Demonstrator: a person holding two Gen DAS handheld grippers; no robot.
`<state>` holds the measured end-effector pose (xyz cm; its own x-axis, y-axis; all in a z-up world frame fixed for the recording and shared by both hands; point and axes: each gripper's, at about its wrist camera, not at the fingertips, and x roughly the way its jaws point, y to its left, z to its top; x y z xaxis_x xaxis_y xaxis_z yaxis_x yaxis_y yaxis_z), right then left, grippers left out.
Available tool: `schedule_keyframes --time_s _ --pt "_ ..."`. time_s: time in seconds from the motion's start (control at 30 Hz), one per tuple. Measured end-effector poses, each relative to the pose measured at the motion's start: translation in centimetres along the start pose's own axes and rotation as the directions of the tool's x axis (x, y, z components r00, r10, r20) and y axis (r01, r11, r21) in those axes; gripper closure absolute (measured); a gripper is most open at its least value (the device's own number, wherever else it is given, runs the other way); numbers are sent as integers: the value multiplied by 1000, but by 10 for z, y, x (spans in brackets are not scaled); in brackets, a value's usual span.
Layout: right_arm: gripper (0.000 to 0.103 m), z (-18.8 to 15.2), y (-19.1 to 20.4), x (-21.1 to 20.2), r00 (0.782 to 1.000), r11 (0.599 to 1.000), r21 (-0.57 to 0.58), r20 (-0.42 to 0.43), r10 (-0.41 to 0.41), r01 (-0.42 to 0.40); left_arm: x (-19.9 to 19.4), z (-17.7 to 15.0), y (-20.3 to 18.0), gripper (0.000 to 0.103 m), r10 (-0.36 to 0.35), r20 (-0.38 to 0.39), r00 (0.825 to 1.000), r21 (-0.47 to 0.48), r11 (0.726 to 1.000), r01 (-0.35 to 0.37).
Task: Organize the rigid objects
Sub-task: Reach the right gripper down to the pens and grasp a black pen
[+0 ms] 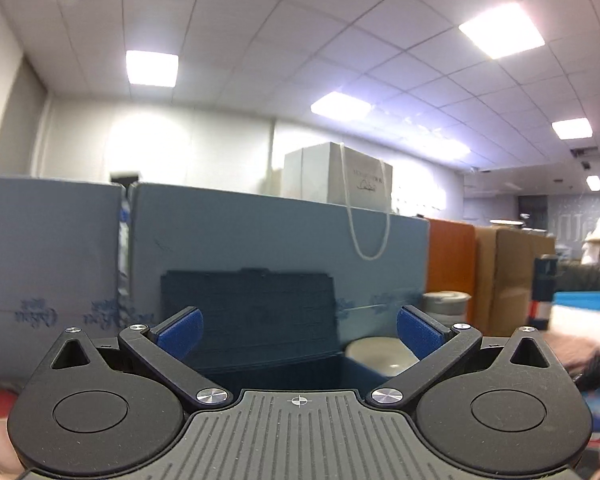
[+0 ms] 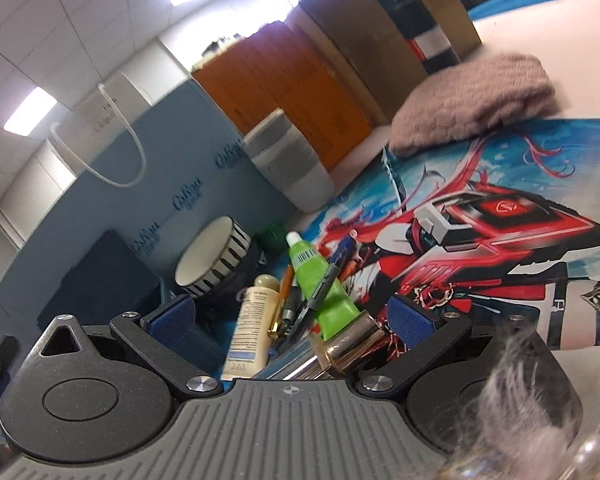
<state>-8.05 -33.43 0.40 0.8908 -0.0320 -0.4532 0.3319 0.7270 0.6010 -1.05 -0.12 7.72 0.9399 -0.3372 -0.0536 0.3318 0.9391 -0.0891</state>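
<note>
Where lettering shows at all, it is the repeated dark blue script logo on the light blue board (image 2: 148,184) behind our work area, too blurred for us to read, and the white paper bag (image 1: 360,178) with rope handles carries a faint printed name we cannot make out either; the cream lotion bottle (image 2: 252,324) has lines of small print that stay illegible, and the green tube (image 2: 320,280) shows only a barcode near its white cap. We hold our left gripper (image 1: 300,330) with its blue pads spread wide apart around nothing, aimed level at a dark blue box lid (image 1: 248,312) standing upright, with the rim of a white bowl (image 1: 380,354) just to the right of it. Our right gripper (image 2: 290,316) is likewise spread wide and tilted, hovering over a cluster of things lying between its fingers: the lotion bottle, the green tube, several pens (image 2: 300,300), and a shiny gold-coloured cylinder (image 2: 352,346) nearest the camera. Only the right wrist view shows this clutter, along with the striped bowl (image 2: 212,256), a grey and white cup (image 2: 288,168), a pink knitted cloth (image 2: 476,96), and the red and blue anime desk mat (image 2: 500,200); the left wrist view shows mostly ceiling panels and the boards
</note>
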Motion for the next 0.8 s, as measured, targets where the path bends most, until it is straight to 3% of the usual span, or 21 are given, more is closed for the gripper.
schedule_keyframes --time_s 0.1,0.17,0.23,0.37,0.53,0.67,0.8 --pt "10 11 -7 20 999 997 72 -36 -9 12 9 17 11 0 -43 -91 995 -101 994 33" --pt "23 16 -13 33 999 992 128 -46 -17 23 11 15 24 0 -92 -109 990 -174 982 72" --pt "35 21 -13 46 998 991 131 -63 -32 40 12 9 37 0 -110 -123 986 -185 979 87" --pt "51 26 -14 65 994 986 143 -71 -81 90 25 5 66 0 -70 -181 981 -211 977 31" --pt "87 27 -14 75 993 985 149 -84 -81 93 30 5 100 0 -26 -202 979 -316 948 -40" --pt "92 28 -10 70 998 986 157 -51 -46 53 34 3 107 0 -18 -216 976 -346 936 -59" --pt "93 32 12 49 1000 997 79 26 -1 -1 33 0 107 0 -27 -224 974 -348 936 -54"
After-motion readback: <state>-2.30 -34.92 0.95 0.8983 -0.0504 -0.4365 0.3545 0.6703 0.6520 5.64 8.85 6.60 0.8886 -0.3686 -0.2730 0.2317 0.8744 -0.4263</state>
